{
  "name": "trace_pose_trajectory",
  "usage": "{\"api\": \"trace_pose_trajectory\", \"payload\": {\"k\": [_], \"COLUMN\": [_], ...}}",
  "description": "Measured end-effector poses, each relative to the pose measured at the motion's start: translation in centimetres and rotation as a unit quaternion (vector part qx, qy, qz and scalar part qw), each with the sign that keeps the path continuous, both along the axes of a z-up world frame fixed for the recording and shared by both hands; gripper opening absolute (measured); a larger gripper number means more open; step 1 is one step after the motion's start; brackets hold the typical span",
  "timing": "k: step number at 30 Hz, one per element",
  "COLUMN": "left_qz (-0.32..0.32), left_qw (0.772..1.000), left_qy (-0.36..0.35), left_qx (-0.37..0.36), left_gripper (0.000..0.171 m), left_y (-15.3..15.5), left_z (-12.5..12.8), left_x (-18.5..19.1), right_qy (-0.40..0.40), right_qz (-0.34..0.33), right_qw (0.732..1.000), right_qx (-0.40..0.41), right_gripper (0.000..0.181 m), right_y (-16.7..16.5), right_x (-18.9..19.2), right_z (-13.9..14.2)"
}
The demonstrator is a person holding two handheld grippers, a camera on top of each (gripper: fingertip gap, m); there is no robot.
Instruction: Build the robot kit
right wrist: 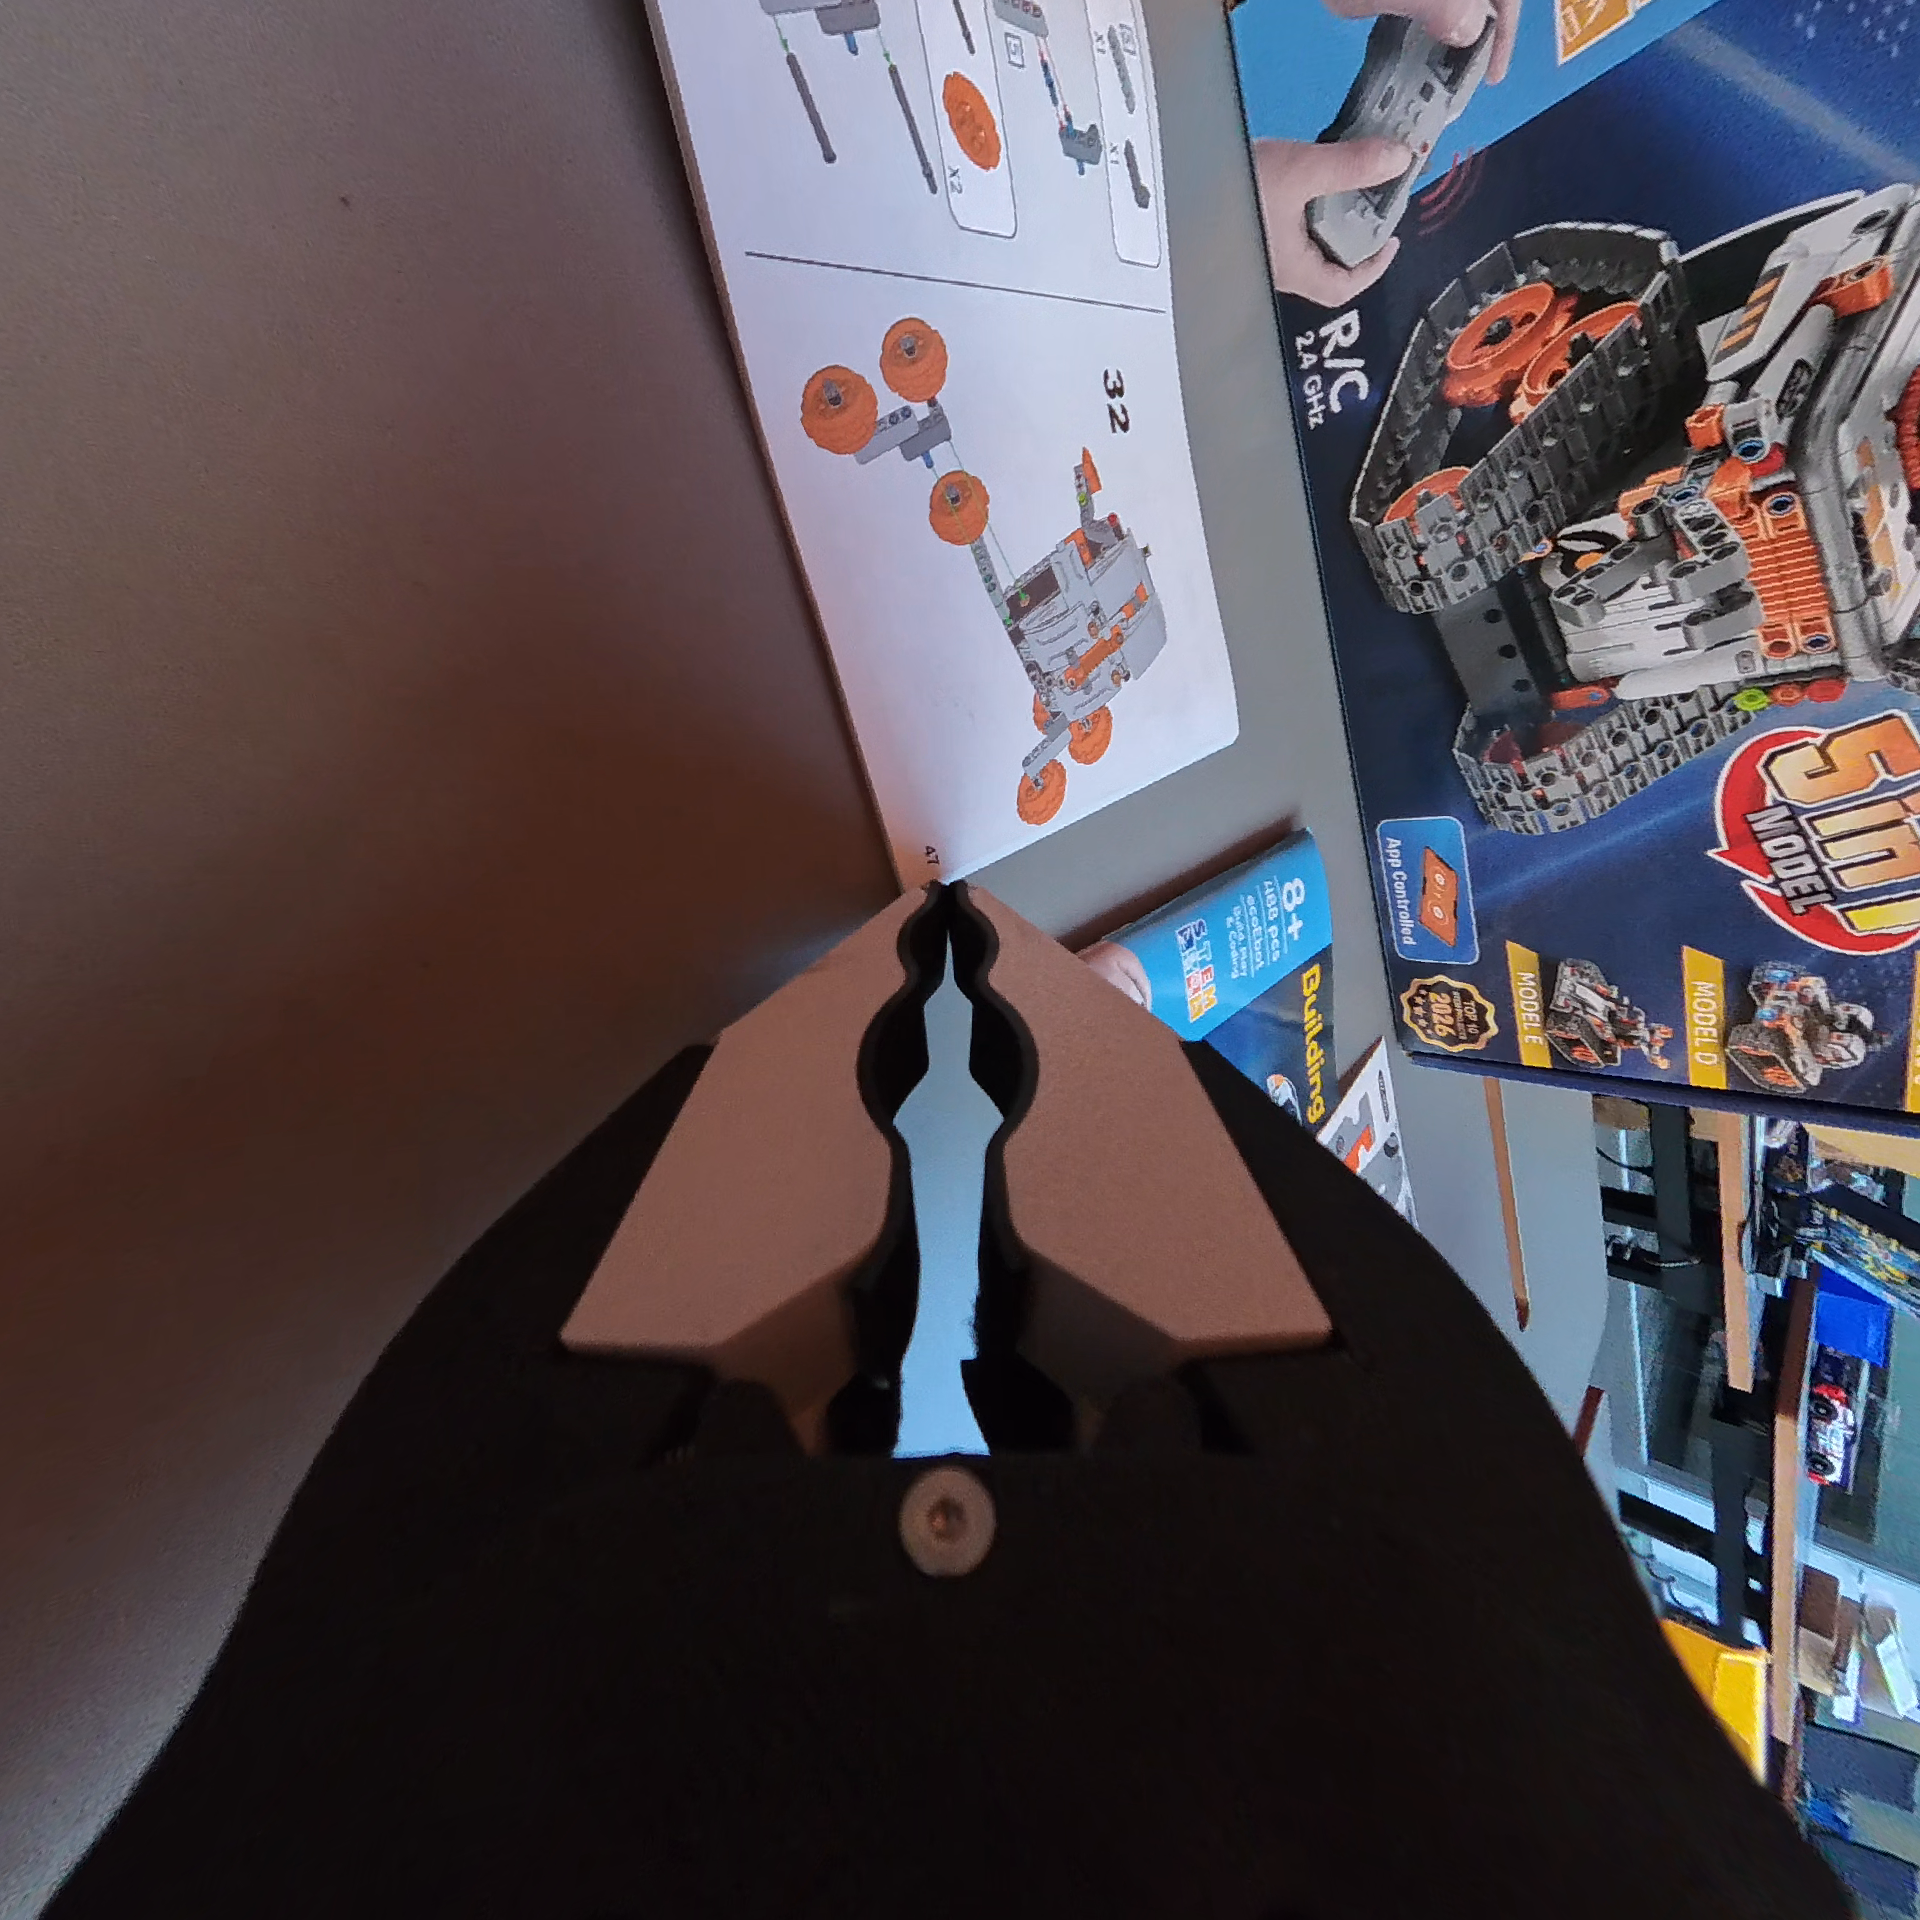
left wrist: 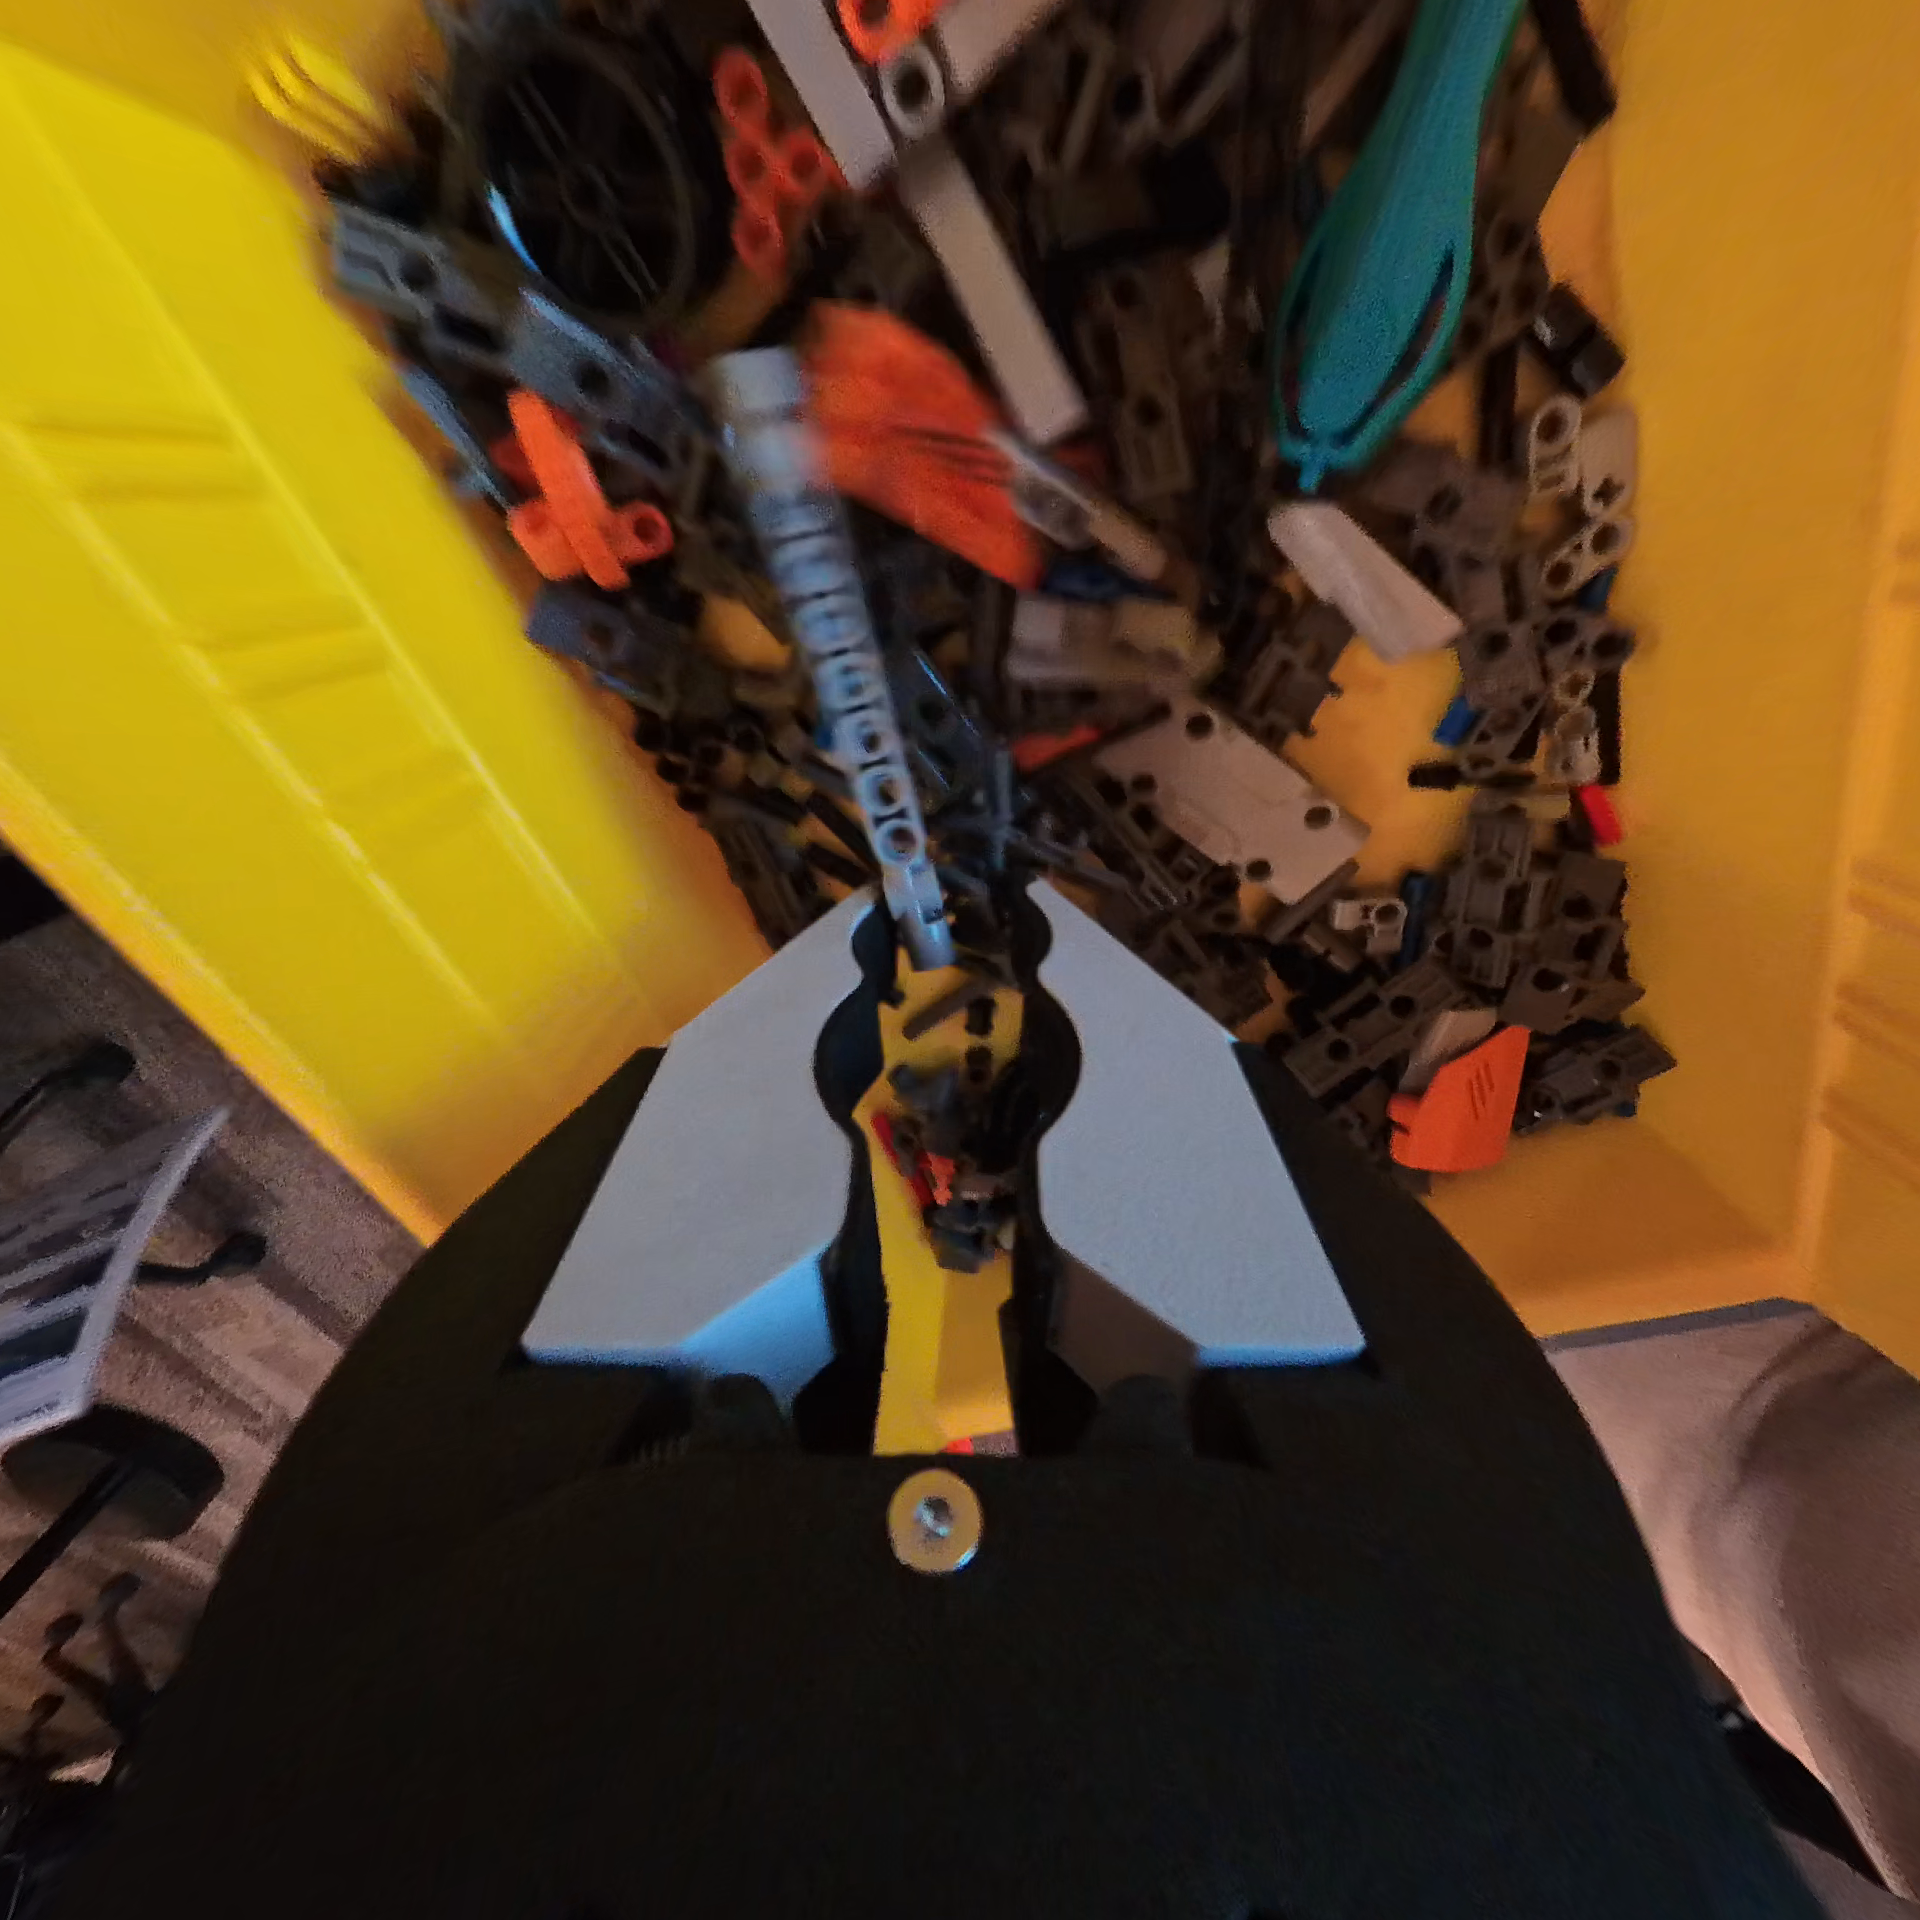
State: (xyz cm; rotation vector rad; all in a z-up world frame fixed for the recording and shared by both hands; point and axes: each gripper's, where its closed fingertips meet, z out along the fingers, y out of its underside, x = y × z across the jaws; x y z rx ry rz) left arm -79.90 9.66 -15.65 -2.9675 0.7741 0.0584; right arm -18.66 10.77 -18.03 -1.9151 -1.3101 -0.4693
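Observation:
My left gripper (left wrist: 956,914) is inside a yellow bin (left wrist: 312,644), above a pile of small building pieces (left wrist: 1195,644) in black, grey and orange. Its jaws stand narrowly apart and pinch the near end of a long grey beam with holes (left wrist: 842,665), which sticks out forward over the pile. My right gripper (right wrist: 943,889) is shut, its tips meeting on the bottom corner of a white instruction booklet page (right wrist: 997,468) that shows an orange-wheeled model.
A teal strap-like piece (left wrist: 1382,260), a black wheel (left wrist: 592,187) and orange parts (left wrist: 914,436) lie in the bin. A blue toy box (right wrist: 1621,540) lies right of the booklet, with a smaller blue booklet (right wrist: 1236,956) below. Shelves (right wrist: 1766,1403) stand at far right. To the teal strap-like piece (left wrist: 1382,260): left tips about 10 centimetres, right tips about 50 centimetres.

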Motion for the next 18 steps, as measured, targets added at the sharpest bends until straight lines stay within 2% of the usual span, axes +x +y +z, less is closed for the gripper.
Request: {"api": "trace_pose_trajectory", "payload": {"k": [5,8,10,12,14,15,16,18], "left_qz": [-0.024,-0.045,-0.042,-0.030,-0.018,-0.015,-0.015,-0.015], "left_qw": [0.998,0.995,0.996,0.998,0.998,0.999,0.999,1.000], "left_qy": [-0.051,-0.069,-0.064,-0.047,-0.029,-0.021,-0.016,-0.011], "left_qx": [0.036,0.051,0.040,0.033,0.045,0.047,0.040,-0.008], "left_gripper": [0.009,0.012,0.039,0.046,0.039,0.029,0.022,0.020], "left_y": [2.9,3.5,2.9,2.1,1.5,0.9,0.0,-2.4], "left_z": [1.0,1.2,1.1,1.1,1.6,1.8,1.8,1.1], "left_x": [1.9,3.0,2.8,1.8,0.8,0.3,0.0,-0.6], "right_qy": [0.016,0.021,0.022,0.020,0.018,0.018,0.018,0.016], "right_qz": [0.004,0.004,0.004,0.005,0.006,0.006,0.006,0.006], "right_qw": [1.000,1.000,1.000,1.000,1.000,1.000,1.000,1.000], "right_qx": [0.005,0.005,0.006,0.007,0.007,0.007,0.007,0.007], "right_gripper": [0.000,0.000,0.000,0.000,0.000,0.000,0.000,0.000], "right_y": [0.2,0.3,0.3,0.3,0.3,0.3,0.3,0.3], "right_x": [-0.1,-0.1,-0.1,-0.1,-0.1,-0.1,-0.1,-0.1], "right_z": [0.0,0.0,0.0,0.0,0.0,0.0,0.0,0.0]}}
